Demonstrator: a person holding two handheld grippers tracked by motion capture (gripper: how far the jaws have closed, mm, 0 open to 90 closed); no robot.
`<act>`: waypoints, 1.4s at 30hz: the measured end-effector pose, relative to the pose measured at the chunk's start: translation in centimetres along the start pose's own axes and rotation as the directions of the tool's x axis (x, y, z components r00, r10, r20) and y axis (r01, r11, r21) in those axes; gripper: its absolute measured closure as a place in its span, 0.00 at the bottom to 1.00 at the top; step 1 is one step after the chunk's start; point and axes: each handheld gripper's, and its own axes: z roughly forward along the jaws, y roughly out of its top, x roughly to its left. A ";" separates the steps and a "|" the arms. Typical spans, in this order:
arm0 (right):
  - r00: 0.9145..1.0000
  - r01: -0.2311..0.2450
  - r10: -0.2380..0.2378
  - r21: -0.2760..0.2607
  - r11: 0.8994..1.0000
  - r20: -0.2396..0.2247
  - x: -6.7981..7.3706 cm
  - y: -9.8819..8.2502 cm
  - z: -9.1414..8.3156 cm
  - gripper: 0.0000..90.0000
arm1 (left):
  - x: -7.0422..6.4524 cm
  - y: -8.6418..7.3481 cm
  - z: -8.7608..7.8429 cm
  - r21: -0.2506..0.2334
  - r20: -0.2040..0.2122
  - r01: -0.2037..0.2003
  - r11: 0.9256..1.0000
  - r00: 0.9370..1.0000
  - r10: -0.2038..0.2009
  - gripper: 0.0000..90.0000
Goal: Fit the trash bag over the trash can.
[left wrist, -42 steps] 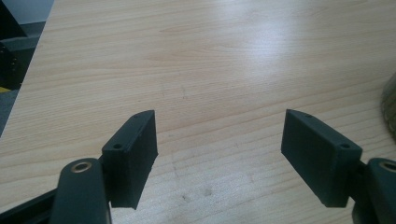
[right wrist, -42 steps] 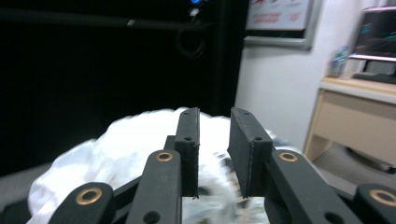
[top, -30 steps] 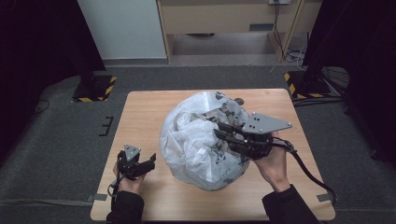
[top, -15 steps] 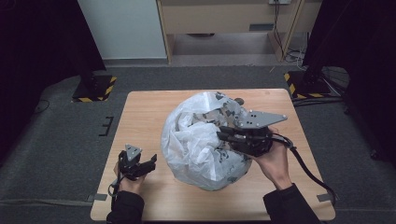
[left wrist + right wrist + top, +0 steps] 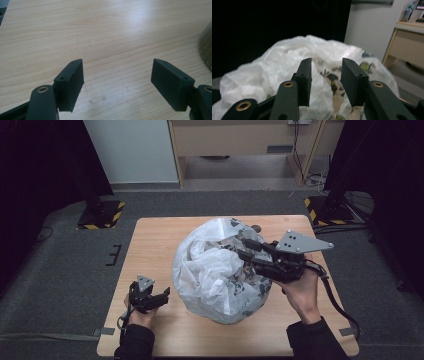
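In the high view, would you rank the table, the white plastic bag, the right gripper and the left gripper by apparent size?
1. table
2. white plastic bag
3. right gripper, raised nearer the camera, so its lead over the next is unsure
4. left gripper

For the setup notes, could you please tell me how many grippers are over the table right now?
2. The left gripper sits low near the table's front left, jaws open over bare wood. The right gripper is at the right, over the white plastic bag.
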 end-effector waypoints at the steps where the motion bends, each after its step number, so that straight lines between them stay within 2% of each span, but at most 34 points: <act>1: 1.000 0.004 -0.004 -0.012 1.000 0.001 0.1 0.3 0.0 0.63 | 0.0 0.0 0.0 0.000 0.000 -0.001 1.000 1.000 0.001 0.29; 6: 0.999 0.024 -0.025 -0.054 0.998 -0.020 0.8 1.4 0.9 0.59 | 0.0 0.0 0.0 -0.001 0.000 0.002 1.000 1.000 -0.002 0.29; 8: 0.999 0.021 -0.023 -0.051 0.998 -0.027 0.9 1.6 1.2 0.59 | 0.1 0.0 0.0 -0.002 0.000 0.004 1.000 1.000 -0.004 0.29; 12: 0.997 0.056 -0.055 0.002 0.998 -0.056 1.5 1.9 2.4 0.60 | 0.0 0.0 0.0 -0.001 0.001 0.002 1.000 1.000 -0.002 0.29; 15: 0.994 0.082 -0.076 0.083 0.993 -0.076 1.9 1.5 3.5 0.60 | 0.0 0.0 0.0 -0.003 0.002 0.002 1.000 1.000 -0.002 0.29; 16: 0.993 0.096 -0.088 0.117 0.988 -0.074 2.0 1.2 3.8 0.61 | 0.0 0.0 0.0 -0.002 0.002 0.002 1.000 1.000 -0.002 0.29; 18: 0.990 0.137 -0.128 0.188 0.973 -0.059 2.0 0.6 4.2 0.63 | 0.1 0.0 0.0 -0.001 0.002 0.001 1.000 1.000 -0.001 0.29; 19: 0.988 0.150 -0.140 0.209 0.966 -0.061 2.0 0.3 4.4 0.64 | 0.0 0.0 0.0 -0.001 0.002 0.001 1.000 1.000 -0.001 0.29; 23: 0.986 0.159 -0.140 0.275 0.948 -0.090 1.8 -0.4 4.9 0.65 | 0.0 0.0 0.0 0.000 0.003 -0.002 1.000 1.000 0.002 0.29; 28: 0.985 0.171 -0.148 0.351 0.921 -0.094 1.5 -1.0 5.4 0.65 | 0.0 0.0 0.1 0.004 0.004 -0.004 1.000 1.000 0.004 0.29; 31: 0.982 0.190 -0.165 0.419 0.888 -0.094 1.3 -1.6 6.0 0.65 | 0.0 0.0 0.1 0.008 0.006 -0.010 1.000 1.000 0.010 0.29; 33: 0.981 0.193 -0.164 0.472 0.860 -0.103 1.2 -1.8 6.3 0.64 | -0.1 0.0 0.1 0.011 0.007 -0.013 1.000 1.000 0.013 0.29; 34: 0.981 0.193 -0.164 0.478 0.857 -0.102 1.2 -1.9 6.4 0.64 | -0.1 0.0 0.1 0.013 0.008 -0.014 1.000 1.000 0.014 0.29; 35: 0.981 0.192 -0.162 0.476 0.858 -0.103 1.1 -2.0 6.4 0.63 | -0.1 0.0 0.1 0.015 0.009 -0.016 1.000 1.000 0.015 0.29; 37: 0.983 0.183 -0.154 0.459 0.870 -0.099 0.9 -2.1 6.2 0.60 | -0.1 0.0 0.1 0.016 0.011 -0.015 1.000 1.000 0.015 0.29; 38: 0.984 0.174 -0.147 0.447 0.877 -0.096 0.9 -2.2 6.1 0.59 | -0.1 0.0 0.1 0.015 0.012 -0.015 1.000 1.000 0.015 0.29; 39: 0.985 0.172 -0.152 0.416 0.893 -0.082 0.9 -2.2 5.8 0.55 | -0.1 0.0 0.1 0.015 0.012 -0.015 1.000 1.000 0.015 0.29; 40: 0.985 0.172 -0.152 0.416 0.893 -0.082 0.9 -2.2 5.8 0.55 | -0.1 0.0 0.1 0.016 0.012 -0.016 1.000 1.000 0.016 0.29; 42: 0.986 0.164 -0.153 0.381 0.910 -0.060 0.9 -1.9 5.4 0.52 | -0.1 0.0 0.1 0.016 0.011 -0.014 1.000 1.000 0.014 0.29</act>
